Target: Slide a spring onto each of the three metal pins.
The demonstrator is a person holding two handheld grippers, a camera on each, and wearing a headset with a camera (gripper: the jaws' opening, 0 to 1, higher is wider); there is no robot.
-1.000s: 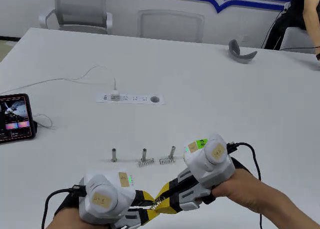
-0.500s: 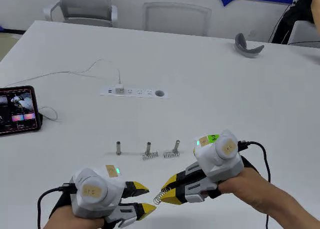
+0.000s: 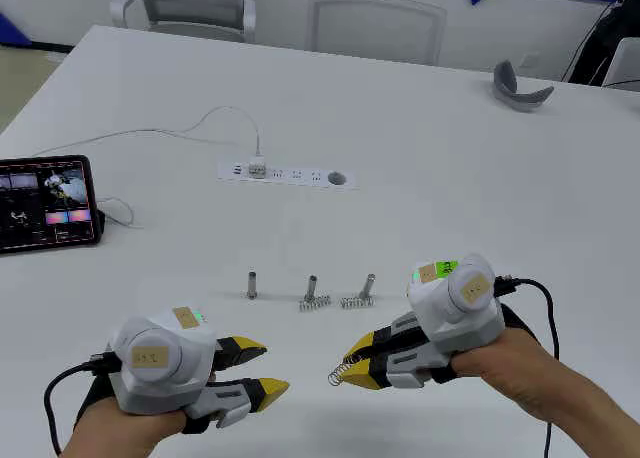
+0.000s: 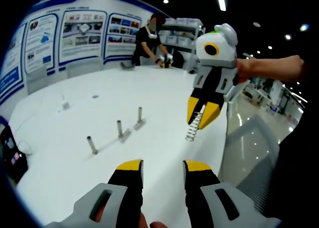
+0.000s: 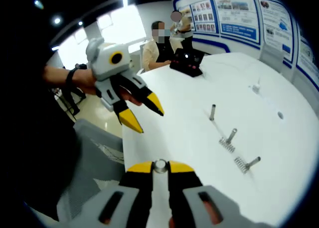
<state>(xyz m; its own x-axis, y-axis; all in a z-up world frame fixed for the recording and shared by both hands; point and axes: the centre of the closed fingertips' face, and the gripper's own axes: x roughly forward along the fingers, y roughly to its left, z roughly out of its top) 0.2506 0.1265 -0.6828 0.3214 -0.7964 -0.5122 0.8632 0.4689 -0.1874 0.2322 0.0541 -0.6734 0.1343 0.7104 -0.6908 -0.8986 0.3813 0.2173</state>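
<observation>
the right gripper (image 3: 350,366) is clamped on a spring (image 3: 337,374), held above the white table (image 3: 450,178); in its own view just the coil's round end peeks between the jaws. the left gripper (image 3: 273,368) hangs spread, holding nothing. three pins (image 3: 311,286) stand ahead in a row. two loose springs (image 3: 315,303) lie at the middle and right pins' feet; whether they're threaded on is hard to make out.

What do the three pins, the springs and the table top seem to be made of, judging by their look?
Pins: probably metal, dull grey with a faint sheen. Springs: thin coiled wire, silvery, likely steel; the spring held in the right gripper looks the same. Table: smooth matte white top, perhaps laminate; the look leaves it open.
</observation>
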